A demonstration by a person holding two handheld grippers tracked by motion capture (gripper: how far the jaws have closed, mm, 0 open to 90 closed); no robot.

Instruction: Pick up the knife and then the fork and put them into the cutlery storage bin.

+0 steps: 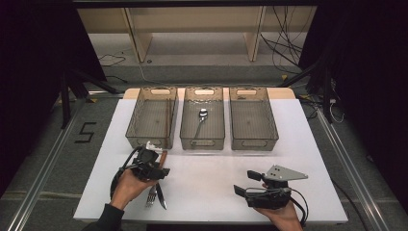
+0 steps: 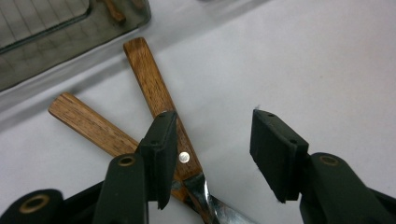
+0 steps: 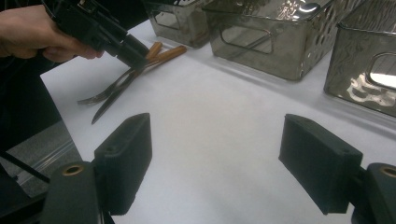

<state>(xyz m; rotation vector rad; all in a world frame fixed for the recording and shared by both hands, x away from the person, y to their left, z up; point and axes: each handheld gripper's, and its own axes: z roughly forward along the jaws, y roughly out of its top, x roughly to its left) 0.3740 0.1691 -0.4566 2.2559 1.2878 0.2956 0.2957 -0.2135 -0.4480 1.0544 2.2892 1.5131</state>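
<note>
- My left gripper (image 2: 212, 156) hangs low over the front-left part of the table (image 1: 211, 185), jaws about half open and gripping nothing; no earlier look lets me say more than that.
- In the left gripper view, its left pad (image 2: 161, 156) sits over the wooden handle of the knife (image 2: 156, 95), possibly touching it; the right pad stands clear over bare table, so the handle is not centred in the gap.
- The knife's long axis runs from its handle end at about 11 o'clock in that view down to the blade at 6 o'clock, passing beneath the left pad.
- A fork (image 2: 88, 125) with a matching wooden handle lies crossed under the knife, its handle pointing to about 10 o'clock; the two touch where they cross.
- My judgement: to take the knife alone, the gripper needs to shift toward 9 o'clock so the handle lies between the pads, clear of the fork.
- In the high view, both pieces lie at the left gripper's 6 o'clock, well apart from my right gripper (image 1: 251, 183), so the left hand is nearer.
- My right gripper rests at the front right, jaws wide and empty.
- Beyond, three bins stand in a row: the left bin (image 1: 137, 120), the middle bin (image 1: 187, 120) with a spoon (image 1: 200, 121), the right bin (image 1: 272, 120).
</note>
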